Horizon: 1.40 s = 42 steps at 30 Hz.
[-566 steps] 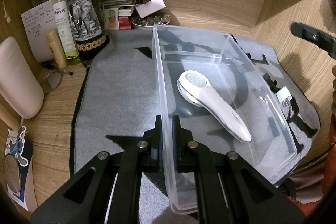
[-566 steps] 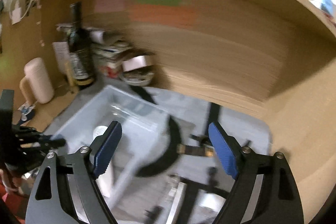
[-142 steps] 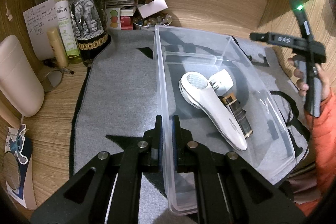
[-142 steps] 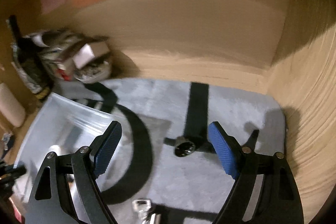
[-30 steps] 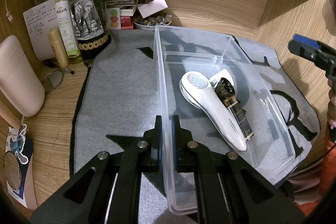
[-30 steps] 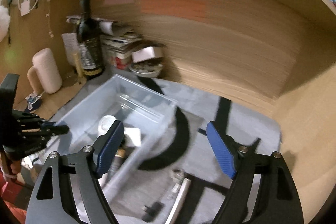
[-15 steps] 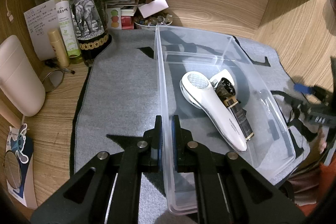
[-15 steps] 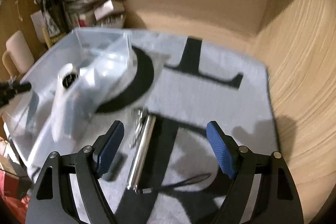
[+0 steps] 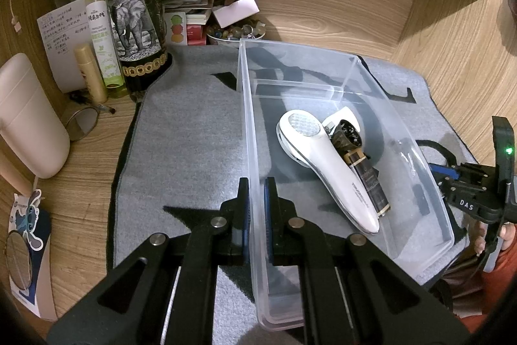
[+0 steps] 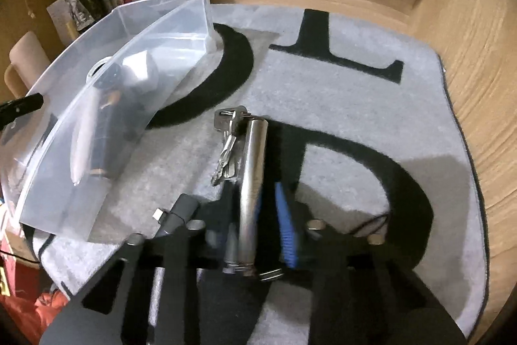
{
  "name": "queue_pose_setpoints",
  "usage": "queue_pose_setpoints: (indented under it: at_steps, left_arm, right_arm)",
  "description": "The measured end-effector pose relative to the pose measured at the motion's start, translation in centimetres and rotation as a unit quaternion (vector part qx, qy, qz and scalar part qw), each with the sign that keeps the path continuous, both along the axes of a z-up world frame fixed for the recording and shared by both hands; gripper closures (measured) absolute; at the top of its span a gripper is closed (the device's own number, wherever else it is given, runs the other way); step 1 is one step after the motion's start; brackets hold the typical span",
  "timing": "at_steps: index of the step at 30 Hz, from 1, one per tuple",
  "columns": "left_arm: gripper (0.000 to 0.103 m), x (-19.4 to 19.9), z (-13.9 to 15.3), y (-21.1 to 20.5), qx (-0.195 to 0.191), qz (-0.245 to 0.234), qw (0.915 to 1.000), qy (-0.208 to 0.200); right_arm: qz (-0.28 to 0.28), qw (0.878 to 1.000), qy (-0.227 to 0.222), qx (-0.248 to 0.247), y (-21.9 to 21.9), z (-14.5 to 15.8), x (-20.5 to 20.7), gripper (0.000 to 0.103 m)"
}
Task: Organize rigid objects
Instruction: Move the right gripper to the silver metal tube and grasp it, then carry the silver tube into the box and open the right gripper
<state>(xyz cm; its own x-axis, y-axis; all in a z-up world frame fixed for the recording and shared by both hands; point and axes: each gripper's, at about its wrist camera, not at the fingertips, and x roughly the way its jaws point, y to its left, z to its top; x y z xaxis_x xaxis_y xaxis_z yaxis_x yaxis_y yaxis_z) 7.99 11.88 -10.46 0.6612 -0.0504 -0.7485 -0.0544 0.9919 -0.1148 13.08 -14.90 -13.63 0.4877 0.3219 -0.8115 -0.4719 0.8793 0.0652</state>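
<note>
Left gripper (image 9: 257, 209): jaws clamped on the near left wall of the clear bin (image 9: 250, 125).
Right gripper (image 10: 258, 215): closed on the silver metal tube (image 10: 253, 180), which lies on the grey mat (image 10: 339, 105) just right of the bin; its left finger is blurred and mostly hidden behind the tube.
Keys (image 10: 231, 144): bunched at the tube's far end, touching it.
Bin contents: white handheld device (image 9: 326, 164), with a dark watch (image 9: 358, 157) partly hidden behind it.
Small dark adapter (image 10: 181, 209): beside the tube, cut off by the gripper.
Person's hand (image 9: 504, 235): only fingertips show at the frame edge.
</note>
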Motion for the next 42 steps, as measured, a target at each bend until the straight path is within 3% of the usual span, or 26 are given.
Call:
queue_pose_setpoints:
  at_steps: [7,16,31,37,42]
  left_arm:
    - [0.096,0.0,0.0,0.0,0.001,0.000,1.0000,0.000]
    - [0.096,0.0,0.0,0.0,0.000,0.000,1.0000,0.000]
    - [0.096,0.0,0.0,0.0,0.000,0.000,1.0000,0.000]
    - [0.096,0.0,0.0,0.0,0.000,0.000,1.0000,0.000]
    - [0.096,0.0,0.0,0.0,0.000,0.000,1.0000,0.000]
  right_arm:
    - [-0.006,1.000,-0.017,0.006,-0.3,1.2,0.1,0.089]
    - [0.012,0.995,-0.094,0.016,0.9,6.0,-0.2,0.089]
    - [0.072,0.972,-0.210,0.071,5.4,14.5,-1.8,0.089]
    - [0.112,0.966,-0.216,0.090,8.1,15.3,-2.4,0.089]
    - [0.149,0.965,-0.194,0.095,10.8,14.3,-2.9,0.089]
